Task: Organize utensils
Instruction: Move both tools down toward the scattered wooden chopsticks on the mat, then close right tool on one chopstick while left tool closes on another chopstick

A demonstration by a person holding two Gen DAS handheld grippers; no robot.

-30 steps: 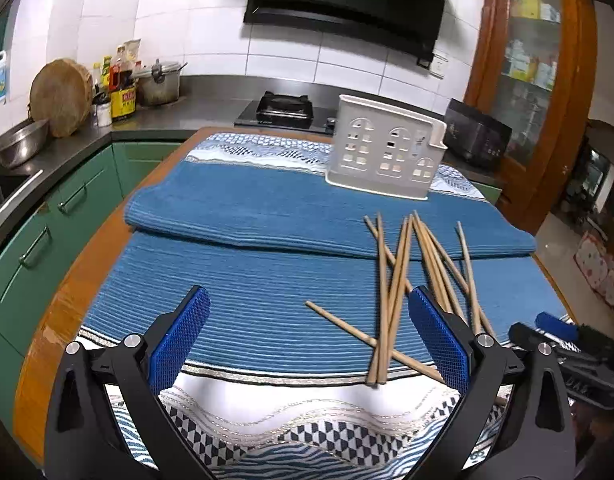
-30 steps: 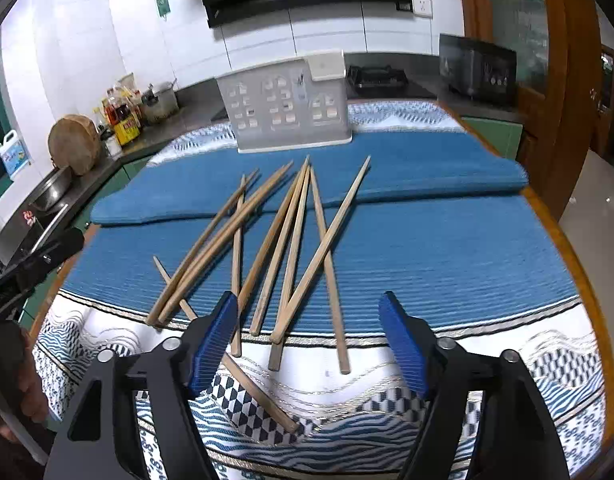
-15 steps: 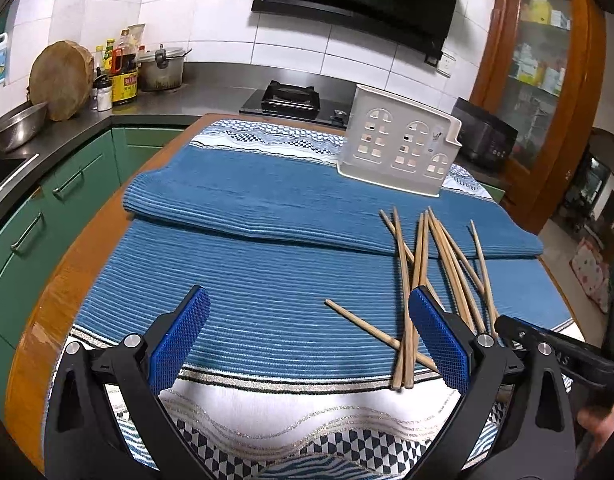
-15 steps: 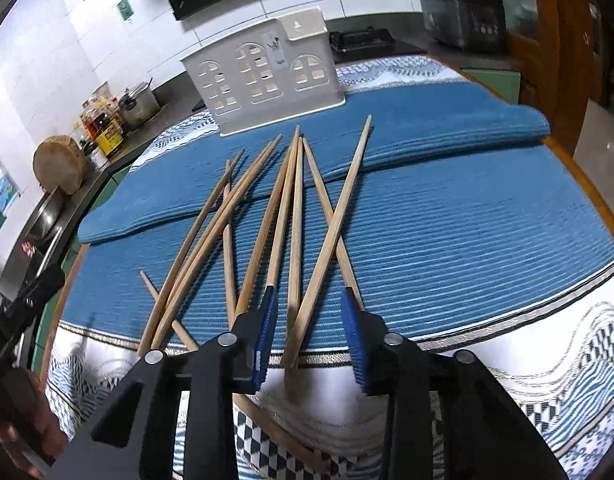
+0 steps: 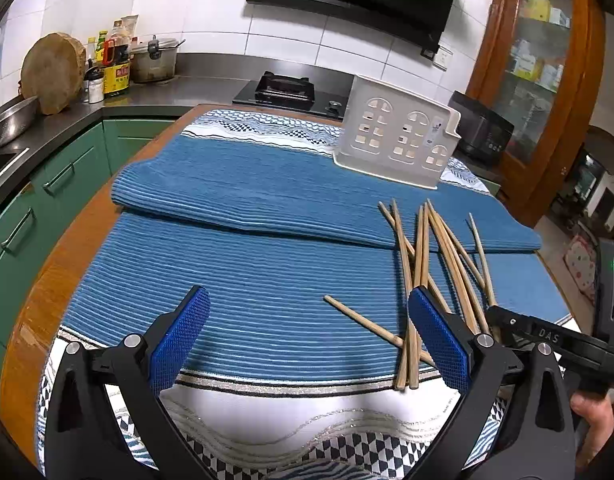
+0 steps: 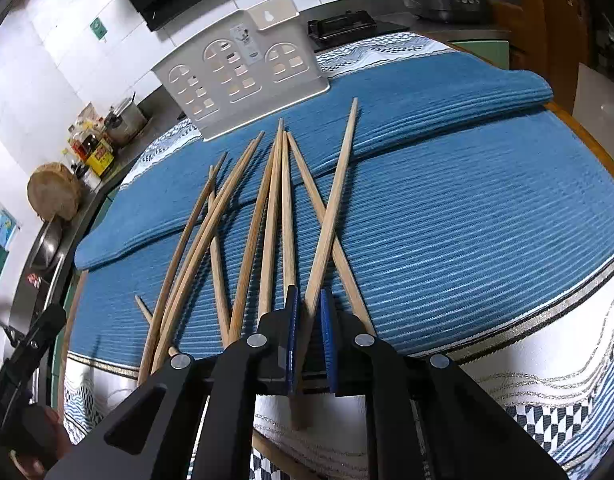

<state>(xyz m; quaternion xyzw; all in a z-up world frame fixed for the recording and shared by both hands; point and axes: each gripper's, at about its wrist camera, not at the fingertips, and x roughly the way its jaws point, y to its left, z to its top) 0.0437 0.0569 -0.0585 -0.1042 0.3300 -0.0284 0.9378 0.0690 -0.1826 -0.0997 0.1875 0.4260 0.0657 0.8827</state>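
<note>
Several wooden chopsticks (image 6: 267, 216) lie fanned on the blue striped cloth (image 6: 447, 220). My right gripper (image 6: 308, 308) is shut on one chopstick (image 6: 335, 200), gripping its near end low over the cloth. In the left wrist view the chopsticks (image 5: 423, 264) lie to the right. My left gripper (image 5: 307, 320) is open and empty above the cloth's near edge, left of the pile. A white plastic utensil holder (image 6: 243, 76) with arched cut-outs stands at the back of the cloth; it also shows in the left wrist view (image 5: 399, 140).
The wooden table edge (image 5: 47, 280) runs along the left, with green cabinets (image 5: 35, 200) beyond. A steel counter (image 5: 87, 108) holds bottles, a pot and a round wooden board. A stove (image 5: 285, 84) stands behind the table. A black appliance (image 5: 483, 132) is at right.
My right gripper moved forward and down onto the pile and closed on one chopstick. My left gripper stayed open and shifted slightly.
</note>
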